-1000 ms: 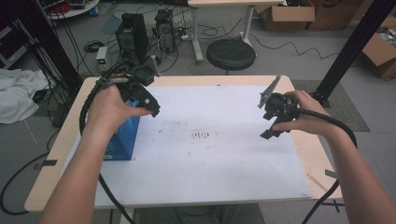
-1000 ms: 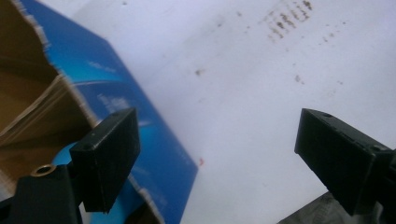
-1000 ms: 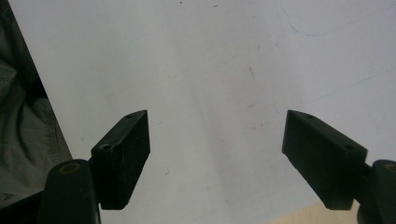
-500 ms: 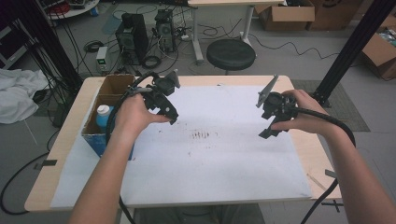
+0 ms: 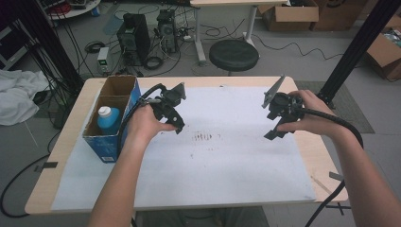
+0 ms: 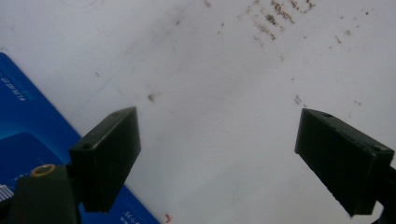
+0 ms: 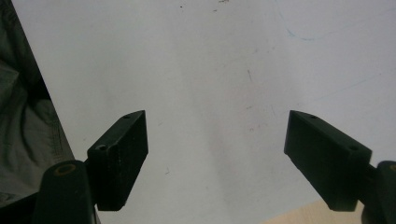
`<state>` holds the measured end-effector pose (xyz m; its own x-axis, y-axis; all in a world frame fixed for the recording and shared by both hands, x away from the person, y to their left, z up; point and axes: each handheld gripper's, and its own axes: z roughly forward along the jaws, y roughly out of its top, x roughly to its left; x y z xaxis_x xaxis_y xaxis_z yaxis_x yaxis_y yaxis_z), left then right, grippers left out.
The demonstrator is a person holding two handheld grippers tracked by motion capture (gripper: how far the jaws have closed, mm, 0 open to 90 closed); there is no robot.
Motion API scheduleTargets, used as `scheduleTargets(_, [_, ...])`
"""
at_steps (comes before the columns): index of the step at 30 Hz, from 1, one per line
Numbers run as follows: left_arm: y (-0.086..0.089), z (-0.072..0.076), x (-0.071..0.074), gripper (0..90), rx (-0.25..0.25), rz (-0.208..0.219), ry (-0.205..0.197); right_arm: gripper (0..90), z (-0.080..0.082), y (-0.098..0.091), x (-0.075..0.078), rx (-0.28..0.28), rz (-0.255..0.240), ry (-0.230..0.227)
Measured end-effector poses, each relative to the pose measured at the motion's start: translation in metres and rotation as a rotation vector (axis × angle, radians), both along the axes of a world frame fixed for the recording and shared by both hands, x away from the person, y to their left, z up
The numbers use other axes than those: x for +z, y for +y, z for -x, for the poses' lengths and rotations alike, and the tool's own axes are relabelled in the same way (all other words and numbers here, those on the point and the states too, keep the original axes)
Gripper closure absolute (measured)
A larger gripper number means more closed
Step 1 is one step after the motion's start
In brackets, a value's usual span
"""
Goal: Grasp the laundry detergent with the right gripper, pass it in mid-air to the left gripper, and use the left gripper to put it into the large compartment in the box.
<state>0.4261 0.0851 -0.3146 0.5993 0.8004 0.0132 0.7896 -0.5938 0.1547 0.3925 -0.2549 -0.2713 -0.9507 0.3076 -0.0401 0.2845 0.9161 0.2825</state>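
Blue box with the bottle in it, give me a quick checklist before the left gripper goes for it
1. Left gripper jaws open, nothing between them: ok.
2. Right gripper out of the way, apart over the white sheet; its jaws have just been opening, nothing between them: ok.
3. Blue box upright, top open: ok.
4. Bottle standing in the near compartment, white cap up: ok.
5. Left gripper lined up on the bottle: not ok, it is beside the box, over the sheet.
6. Far compartment's contents: cannot tell.
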Motion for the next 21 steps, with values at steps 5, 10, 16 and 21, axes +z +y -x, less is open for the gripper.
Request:
scheduleTargets(5, [-0.0001, 0.0002, -0.0063, 14.6, 0.010, 0.009, 0.007, 22.1, 0.0022, -0.0009, 0.0010, -0.001, 0.002, -0.002])
scheduleTargets(10, [-0.0015, 0.0005, -0.0060, 14.2, 0.000, 0.007, 0.006, 22.1, 0.0028, -0.0009, 0.0013, -0.002, 0.001, -0.002])
scheduleTargets(16, [-0.0018, 0.0012, -0.0053, 14.3, 0.001, 0.015, 0.005, 22.2, 0.0027, -0.0021, 0.0000, -0.003, 0.004, -0.001])
scheduleTargets(21, [-0.0021, 0.0016, -0.0057, 14.3, 0.003, 0.013, 0.010, 22.2, 0.0028, -0.0031, -0.0002, -0.003, 0.003, -0.002])
